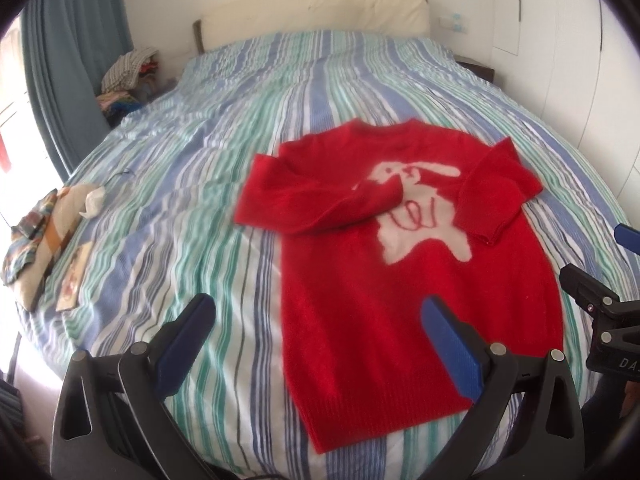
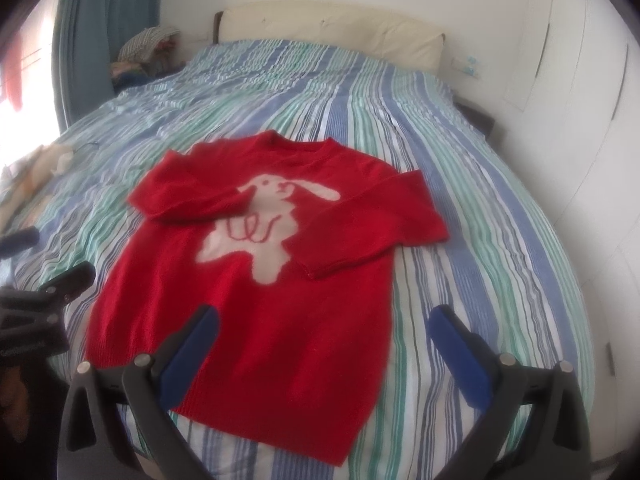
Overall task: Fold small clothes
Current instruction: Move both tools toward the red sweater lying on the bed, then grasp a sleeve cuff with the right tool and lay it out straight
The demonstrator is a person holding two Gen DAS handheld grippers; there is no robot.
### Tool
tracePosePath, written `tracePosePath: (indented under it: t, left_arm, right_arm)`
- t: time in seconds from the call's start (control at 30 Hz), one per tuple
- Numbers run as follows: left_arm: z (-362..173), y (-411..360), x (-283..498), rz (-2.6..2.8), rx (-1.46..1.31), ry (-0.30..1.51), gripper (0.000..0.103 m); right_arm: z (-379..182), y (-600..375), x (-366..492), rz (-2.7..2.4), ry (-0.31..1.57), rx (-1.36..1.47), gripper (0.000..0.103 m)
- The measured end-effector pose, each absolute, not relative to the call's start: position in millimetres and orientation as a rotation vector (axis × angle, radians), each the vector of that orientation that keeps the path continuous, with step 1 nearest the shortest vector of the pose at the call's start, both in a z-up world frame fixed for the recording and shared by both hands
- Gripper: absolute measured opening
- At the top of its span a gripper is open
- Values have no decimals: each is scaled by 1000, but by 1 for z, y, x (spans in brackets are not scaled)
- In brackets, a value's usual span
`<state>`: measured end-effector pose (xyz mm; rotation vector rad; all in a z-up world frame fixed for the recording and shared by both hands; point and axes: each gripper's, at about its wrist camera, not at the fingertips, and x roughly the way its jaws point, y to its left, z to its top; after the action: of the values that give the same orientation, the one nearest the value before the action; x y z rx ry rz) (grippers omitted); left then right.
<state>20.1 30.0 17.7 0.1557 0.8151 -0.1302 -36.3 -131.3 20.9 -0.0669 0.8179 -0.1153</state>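
Note:
A small red sweater (image 1: 400,280) with a white rabbit on the chest lies flat on the striped bed, hem toward me, both sleeves folded in across the front. It also shows in the right wrist view (image 2: 260,312). My left gripper (image 1: 316,312) is open and empty, above the hem's left part. My right gripper (image 2: 324,324) is open and empty, above the hem's right part. The right gripper also shows at the right edge of the left wrist view (image 1: 600,280). The left gripper shows at the left edge of the right wrist view (image 2: 44,264).
The bed (image 1: 200,160) has a blue, green and white striped cover. Folded clothes (image 1: 36,236) and a card lie at its left edge. A pile of clothes (image 1: 128,72) sits beside the bed by the curtain. A cream headboard (image 1: 320,12) and white wardrobe (image 1: 580,60) stand behind.

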Motion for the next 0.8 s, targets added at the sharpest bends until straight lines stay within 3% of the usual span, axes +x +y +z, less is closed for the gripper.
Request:
tracePosePath:
  t: [0.43, 0.47, 0.57, 0.77, 0.8]
  left_arm:
    - [15, 37, 19, -113, 148, 809, 103]
    - [15, 39, 20, -106, 145, 812, 103]
    - [15, 45, 19, -88, 135, 819, 103]
    - [7, 53, 21, -61, 139, 849, 103]
    - [5, 54, 21, -58, 142, 857, 103]
  right_arm:
    - [10, -132, -6, -76, 805, -166, 100]
    - [1, -137, 8, -74, 817, -199, 96]
    - [-38, -148, 53, 1, 903, -259, 72]
    - [-104, -154, 113, 122, 1051, -274, 66]
    - [-103, -159, 116, 146, 1049, -224, 43]
